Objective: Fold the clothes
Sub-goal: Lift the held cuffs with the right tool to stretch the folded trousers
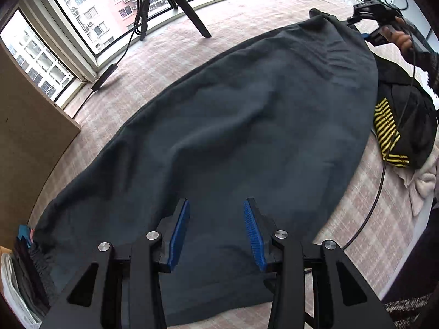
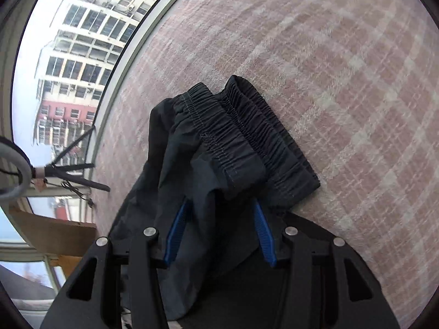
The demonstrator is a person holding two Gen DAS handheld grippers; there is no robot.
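A dark navy garment (image 1: 233, 126) lies spread along the pink checked bedcover (image 1: 175, 49). My left gripper (image 1: 216, 208) hovers open over its near end, blue pads apart, holding nothing. My right gripper shows far off in the left wrist view (image 1: 343, 19), at the garment's far end. In the right wrist view, the right gripper (image 2: 222, 205) has its blue pads wide apart with the bunched elastic waistband (image 2: 241, 137) draped over and between them. The fingertips are hidden under the cloth.
A tripod (image 1: 175, 2) and a cable with a black box (image 1: 105, 76) stand by the window. Another black garment with yellow stripes (image 1: 387, 134) and a cream cloth (image 1: 422, 183) lie at the right. Folded clothes (image 1: 24, 268) sit at the left edge.
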